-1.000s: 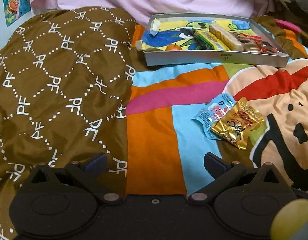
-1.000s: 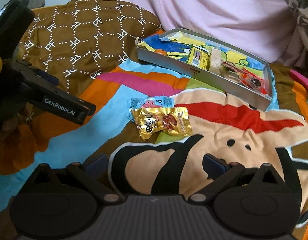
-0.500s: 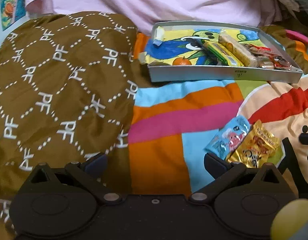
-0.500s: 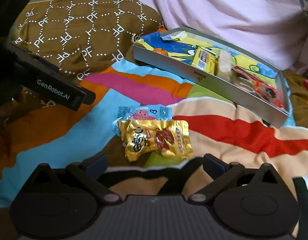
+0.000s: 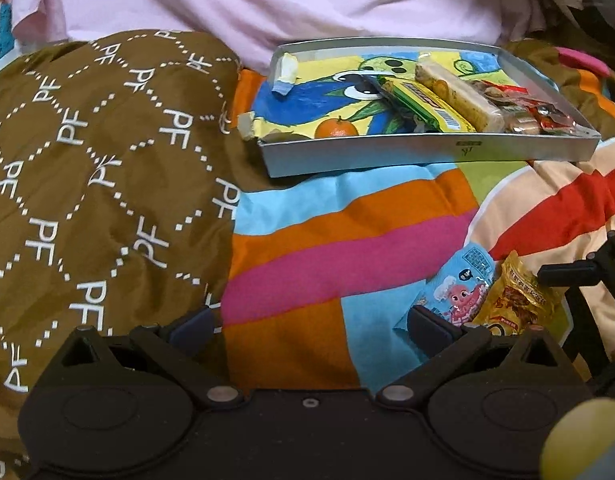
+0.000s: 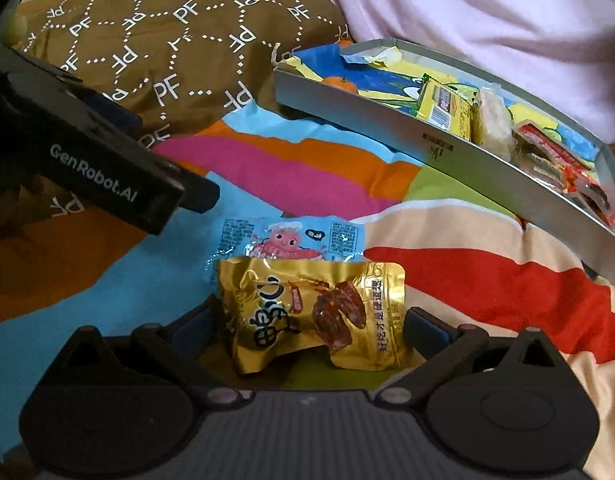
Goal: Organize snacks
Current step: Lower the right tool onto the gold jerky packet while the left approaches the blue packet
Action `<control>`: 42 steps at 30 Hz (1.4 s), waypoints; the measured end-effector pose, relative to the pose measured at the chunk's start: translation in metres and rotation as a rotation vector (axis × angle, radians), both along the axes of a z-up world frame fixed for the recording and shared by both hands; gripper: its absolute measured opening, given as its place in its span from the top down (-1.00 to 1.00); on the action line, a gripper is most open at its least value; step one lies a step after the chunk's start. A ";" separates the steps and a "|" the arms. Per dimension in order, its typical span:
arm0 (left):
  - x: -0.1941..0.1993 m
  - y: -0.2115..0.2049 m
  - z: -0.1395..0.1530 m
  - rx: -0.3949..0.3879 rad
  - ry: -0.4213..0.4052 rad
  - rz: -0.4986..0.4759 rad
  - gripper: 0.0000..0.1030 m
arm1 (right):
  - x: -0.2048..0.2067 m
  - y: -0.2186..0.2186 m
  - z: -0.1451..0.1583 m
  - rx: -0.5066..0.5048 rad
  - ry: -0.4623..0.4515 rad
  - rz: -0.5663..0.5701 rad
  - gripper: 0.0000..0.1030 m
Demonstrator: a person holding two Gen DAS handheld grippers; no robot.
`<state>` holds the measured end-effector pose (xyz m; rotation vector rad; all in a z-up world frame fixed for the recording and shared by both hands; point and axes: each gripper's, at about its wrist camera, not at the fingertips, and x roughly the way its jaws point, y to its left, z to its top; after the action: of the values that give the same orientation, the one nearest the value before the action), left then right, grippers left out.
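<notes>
Now | right gripper (image 6: 309,326) spread around gold packet (image 6: 313,316) | light, crinkly, slippery: pinch mid-body | tray (image 6: 447,148) at 1 o'clock | left gripper (image 5: 309,320) agape, empty

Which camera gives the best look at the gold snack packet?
The right wrist view: the gold snack packet lies whole and close between the open jaws, print legible. The left wrist view shows the packet small at the lower right edge, partly cut off by the gripper body.

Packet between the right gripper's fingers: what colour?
Gold packet, with a brown food picture; clearest in the right wrist view.
</notes>
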<state>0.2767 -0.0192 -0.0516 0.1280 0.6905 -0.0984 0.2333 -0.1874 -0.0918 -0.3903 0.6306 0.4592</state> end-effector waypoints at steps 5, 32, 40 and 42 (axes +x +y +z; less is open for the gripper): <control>0.003 -0.004 0.001 0.016 -0.002 -0.017 -0.98 | 0.004 -0.010 0.003 0.050 0.046 0.007 -0.74; 0.003 -0.053 -0.018 0.095 -0.015 -0.252 -0.98 | -0.022 -0.060 0.026 -0.133 0.065 -0.058 -0.62; 0.007 -0.070 -0.030 0.171 -0.027 -0.283 -0.99 | -0.017 -0.081 0.050 0.067 0.115 -0.074 -0.70; 0.006 -0.070 -0.030 0.168 -0.033 -0.287 -0.94 | -0.015 -0.081 0.049 0.097 0.113 -0.087 -0.71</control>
<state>0.2829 -0.0890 -0.0815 0.3888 0.6442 -0.3125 0.2182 -0.2687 -0.0429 -0.2455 0.7291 0.4291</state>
